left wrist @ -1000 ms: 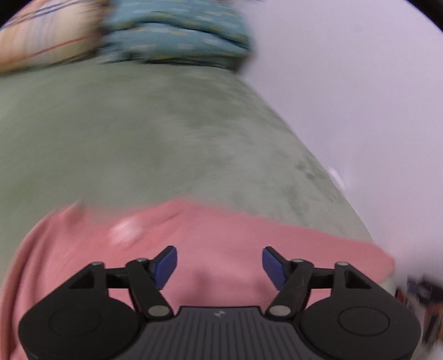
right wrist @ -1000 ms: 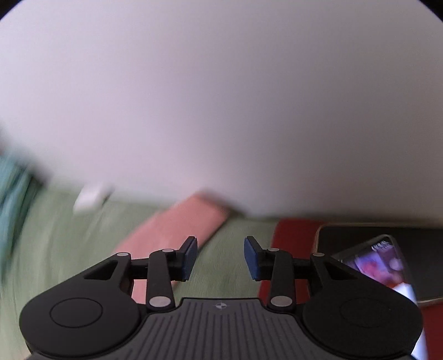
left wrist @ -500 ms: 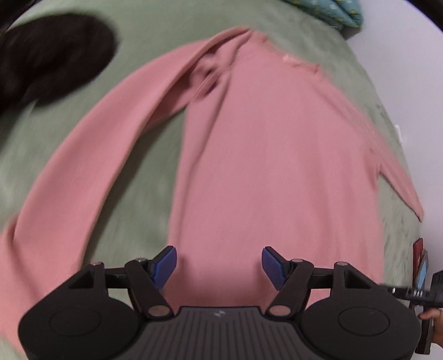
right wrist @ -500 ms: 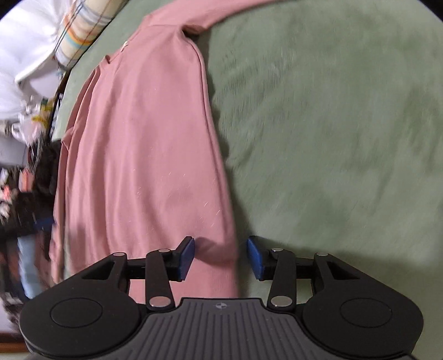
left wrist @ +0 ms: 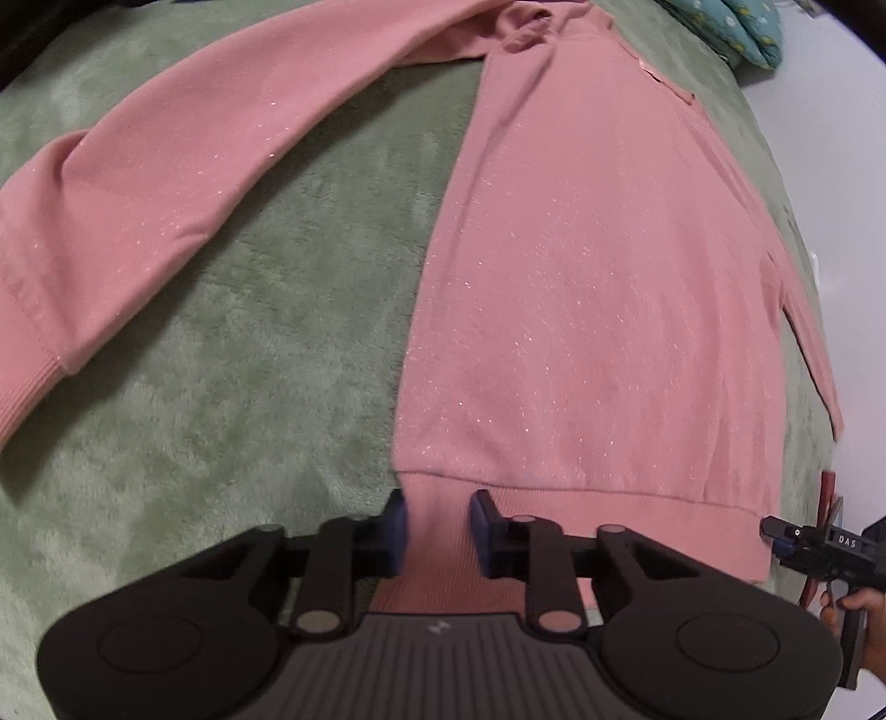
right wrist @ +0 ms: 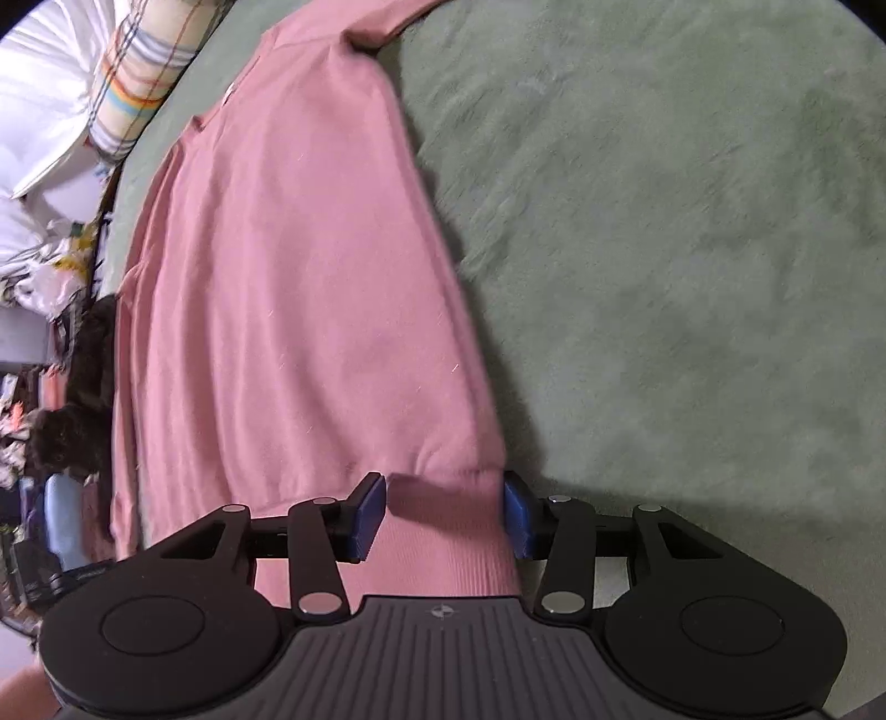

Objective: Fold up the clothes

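The left tongs point(left wrist: 436, 529) sit at the near left corner of the sweater's point(left wrist: 598, 288) hem point(left wrist: 581, 509), pads spread a little with the ribbed band running between them; the fabric fills the gap, but the pads are not pressed onto it. The right tongs point(right wrist: 443, 512) are at the hem's other corner, spread wider, with the ribbed corner lying between the blue pads point(right wrist: 366, 512) (the cloth bunches slightly just ahead of them). In the left view the right tongs show at the lower right edge, held by a hand point(left wrist: 864, 609).

The pink sweater lies flat on the green blanket point(left wrist: 266, 421) of the bed, hem toward the tongs and collar point(left wrist: 526, 25) at the far end. Its left sleeve point(left wrist: 166, 183) is spread out to the side, the cuff point(left wrist: 25, 382) toward the bed's left edge; the right sleeve point(left wrist: 808, 332) lies close along the body near the right edge.

Beyond the collar, a teal patterned cushion point(left wrist: 736, 25) rests at the far right corner of the bed, and a striped pillow point(right wrist: 138, 83) lies past the far left side.
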{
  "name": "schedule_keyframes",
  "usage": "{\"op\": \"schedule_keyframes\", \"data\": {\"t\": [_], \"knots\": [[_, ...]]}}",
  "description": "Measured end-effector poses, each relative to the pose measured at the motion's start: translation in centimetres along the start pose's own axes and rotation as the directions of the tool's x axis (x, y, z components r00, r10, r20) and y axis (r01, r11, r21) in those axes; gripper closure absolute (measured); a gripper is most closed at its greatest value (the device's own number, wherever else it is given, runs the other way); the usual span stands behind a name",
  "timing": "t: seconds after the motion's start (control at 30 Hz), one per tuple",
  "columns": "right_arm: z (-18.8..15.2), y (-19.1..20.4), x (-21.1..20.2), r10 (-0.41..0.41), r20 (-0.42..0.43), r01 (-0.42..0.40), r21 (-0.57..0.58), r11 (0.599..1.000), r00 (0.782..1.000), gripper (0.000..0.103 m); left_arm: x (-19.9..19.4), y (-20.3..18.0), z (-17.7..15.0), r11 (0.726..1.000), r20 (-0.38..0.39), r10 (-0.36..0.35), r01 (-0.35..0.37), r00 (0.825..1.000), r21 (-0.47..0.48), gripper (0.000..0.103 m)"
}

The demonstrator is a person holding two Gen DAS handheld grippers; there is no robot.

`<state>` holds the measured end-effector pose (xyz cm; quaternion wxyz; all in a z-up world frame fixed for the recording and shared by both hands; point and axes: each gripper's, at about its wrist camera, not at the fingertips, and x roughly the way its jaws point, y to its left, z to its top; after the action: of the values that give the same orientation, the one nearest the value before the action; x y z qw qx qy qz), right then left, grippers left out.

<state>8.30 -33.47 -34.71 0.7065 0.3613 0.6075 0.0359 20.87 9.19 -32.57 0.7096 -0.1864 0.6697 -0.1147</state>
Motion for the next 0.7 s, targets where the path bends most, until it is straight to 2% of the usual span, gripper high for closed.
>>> {"op": "schedule_keyframes", "data": {"t": [0.03,0.07,0.2,0.3,0.37,0.4,0.47,0.5,0.57,0.6,0.63,0.67,0.7], "knots": [[0.0,0.1,-0.1,-0.014,-0.002,0.014,-0.007,1.0,1.0,0.092,-0.1,0.0,0.1,1.0,-0.001,-0.001,0.001,1.0,-0.008,0.097],[0.0,0.1,-0.2,-0.02,-0.006,0.02,-0.011,1.0,1.0,0.095,-0.5,0.0,0.2,1.0,0.0,-0.002,0.002,1.0,-0.018,0.099],[-0.1,0.9,-2.1,-0.062,0.001,0.062,-0.076,0.995,0.998,0.096,-1.6,-1.3,-0.2,0.999,0.012,0.024,-0.025,1.0,0.046,0.1],[-0.2,0.0,-3.5,-0.097,0.008,0.097,-0.05,0.994,0.995,0.096,-1.9,-1.7,-0.1,0.999,0.008,0.0,-0.001,1.0,0.043,0.1],[-0.2,-0.3,-2.8,-0.133,-0.015,0.132,-0.056,0.99,0.991,0.096,-0.9,-1.8,0.1,0.999,-0.02,0.018,-0.017,1.0,0.046,0.098],[-0.1,-0.4,-2.3,-0.145,-0.027,0.143,-0.047,0.989,0.989,0.094,-0.4,-1.7,0.2,0.998,-0.034,0.035,-0.034,0.999,0.045,0.095],[0.4,-0.5,-1.6,-0.162,-0.044,0.162,-0.013,0.987,0.986,0.09,-1.0,-1.3,0.9,0.997,-0.02,0.077,-0.076,0.997,0.034,0.074],[0.5,-0.3,-1.5,-0.169,-0.044,0.169,-0.007,0.986,0.985,0.086,-1.5,-1.1,1.2,0.994,-0.002,0.102,-0.101,0.995,0.037,0.07],[0.6,0.4,-1.5,-0.181,-0.035,0.181,-0.01,0.983,0.983,0.078,-3.0,-1.2,1.5,0.982,0.069,0.161,-0.167,0.984,0.086,0.047],[0.6,0.7,-1.5,-0.187,-0.031,0.187,-0.011,0.982,0.982,0.074,-4.5,-1.4,1.7,0.945,0.152,0.262,-0.285,0.953,0.158,0.041],[0.7,1.0,-1.5,-0.193,-0.026,0.193,-0.013,0.981,0.981,0.073,-5.8,-1.6,2.0,0.893,0.231,0.344,-0.394,0.91,0.219,0.035],[0.7,1.3,-1.6,-0.199,-0.021,0.198,-0.014,0.98,0.98,0.073,-6.0,-1.7,1.9,0.842,0.278,0.396,-0.467,0.875,0.271,0.033],[0.7,1.7,-1.6,-0.205,-0.017,0.204,-0.015,0.979,0.979,0.073,-6.0,-1.7,1.8,0.771,0.328,0.448,-0.545,0.832,0.329,0.031]]}}
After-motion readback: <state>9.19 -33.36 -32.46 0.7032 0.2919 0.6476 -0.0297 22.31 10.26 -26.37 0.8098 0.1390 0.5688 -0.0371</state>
